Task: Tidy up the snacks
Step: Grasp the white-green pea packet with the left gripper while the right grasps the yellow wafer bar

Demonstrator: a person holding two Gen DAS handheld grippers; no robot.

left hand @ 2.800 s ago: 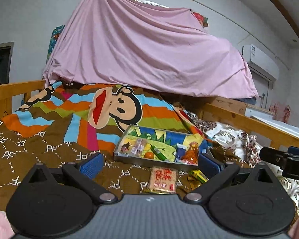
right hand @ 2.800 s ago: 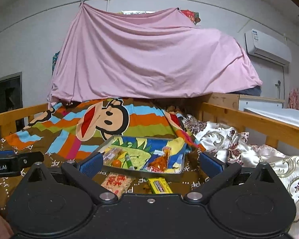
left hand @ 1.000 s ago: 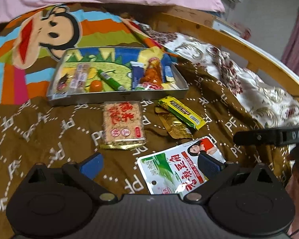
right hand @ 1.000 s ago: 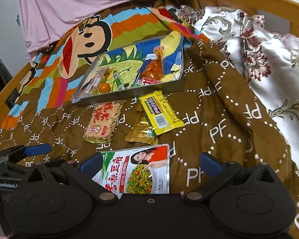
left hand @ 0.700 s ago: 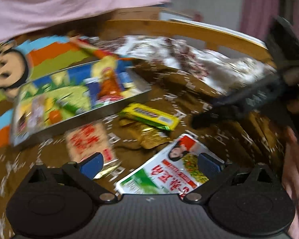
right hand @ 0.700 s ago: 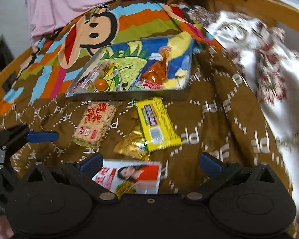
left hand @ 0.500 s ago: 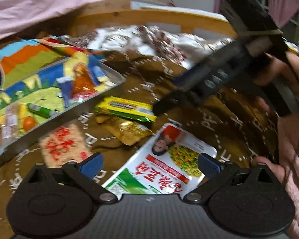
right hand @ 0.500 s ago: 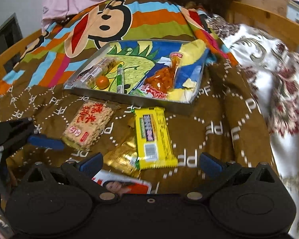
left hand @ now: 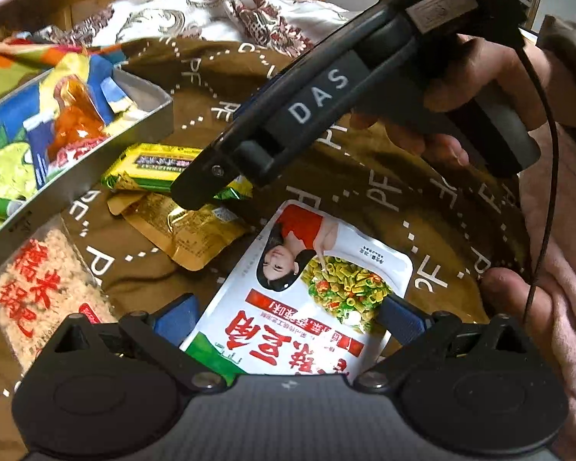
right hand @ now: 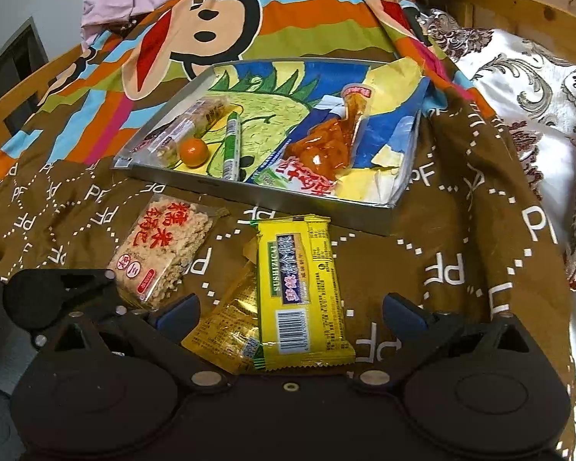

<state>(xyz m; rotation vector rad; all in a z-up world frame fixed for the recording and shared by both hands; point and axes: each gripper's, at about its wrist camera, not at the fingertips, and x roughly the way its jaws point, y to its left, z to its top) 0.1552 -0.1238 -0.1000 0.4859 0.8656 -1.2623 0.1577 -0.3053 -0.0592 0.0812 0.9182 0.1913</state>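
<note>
Brown blanket (right hand: 460,253) on the bed carries everything; open cloth right of the packs, wooden rail (right hand: 526,4) beyond. Metal tray (right hand: 249,196) sits up-slope, its near wall just beyond the loose packs. Four packs loose: white bean pouch (left hand: 311,288), yellow bar (right hand: 303,288), gold sachet (right hand: 230,330) partly under the bar, rice cake (right hand: 161,249). Left hand-held gripper (left hand: 288,317) jaws apart, straddling the pouch. Right hand-held gripper (right hand: 288,317) jaws apart over bar and sachet, clamped on nothing; seen from the left wrist it hangs above the bar, blocking that path.
</note>
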